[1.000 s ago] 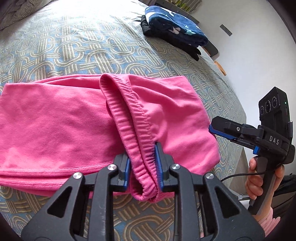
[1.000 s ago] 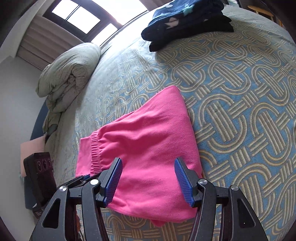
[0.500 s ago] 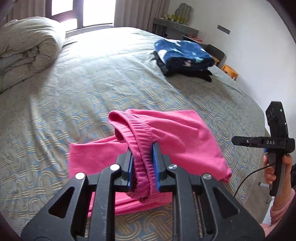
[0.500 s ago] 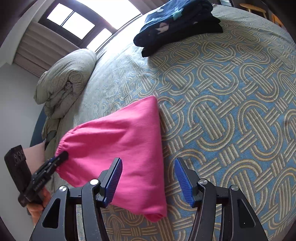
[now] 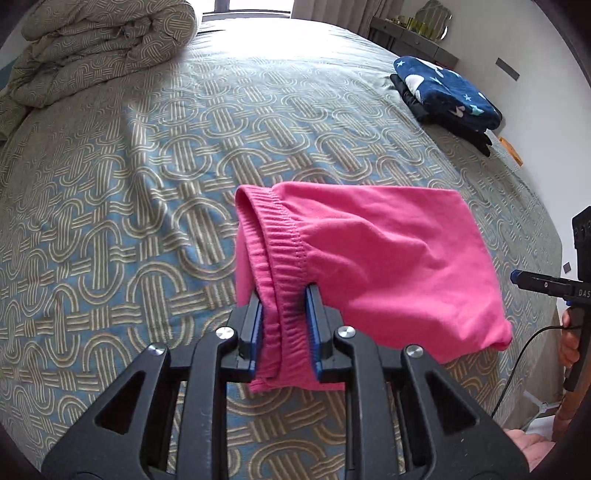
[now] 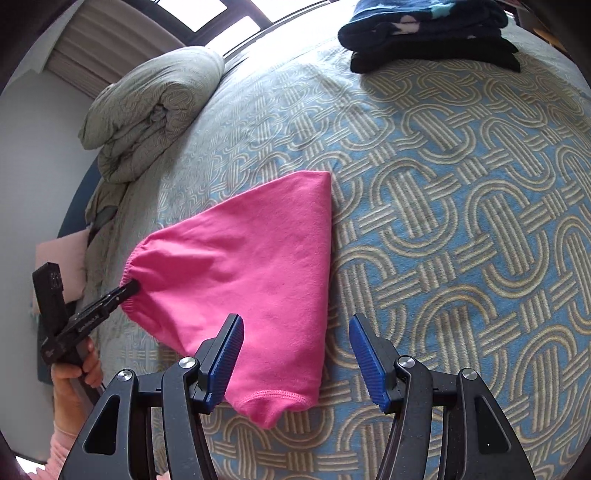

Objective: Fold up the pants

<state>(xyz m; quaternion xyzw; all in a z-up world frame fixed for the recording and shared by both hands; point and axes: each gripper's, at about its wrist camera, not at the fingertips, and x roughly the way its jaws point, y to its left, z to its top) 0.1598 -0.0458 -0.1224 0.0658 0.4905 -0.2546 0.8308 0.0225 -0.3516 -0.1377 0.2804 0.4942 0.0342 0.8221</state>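
The pink pants (image 5: pixel 388 254) are folded into a small bundle and lifted at the waistband end above the patterned bedspread (image 5: pixel 147 184). My left gripper (image 5: pixel 284 317) is shut on the ribbed elastic waistband (image 5: pixel 280 258); it also shows at the left of the right wrist view (image 6: pixel 129 286), pinching the pink fabric. My right gripper (image 6: pixel 295 354) is open and empty, just in front of the hanging folded edge of the pants (image 6: pixel 258 266). The right gripper shows side-on at the right edge of the left wrist view (image 5: pixel 517 276).
A folded navy star-print blanket on dark clothes (image 5: pixel 447 96) lies at the bed's far right corner, also in the right wrist view (image 6: pixel 428 29). A rolled grey duvet (image 5: pixel 99 44) sits at the head of the bed (image 6: pixel 155 110). The bed edge is near my right hand.
My left gripper has lifted the waistband end higher and pulled the pants off the bed into a hanging bundle. My right gripper stayed open and drew closer to the pants' lower edge.
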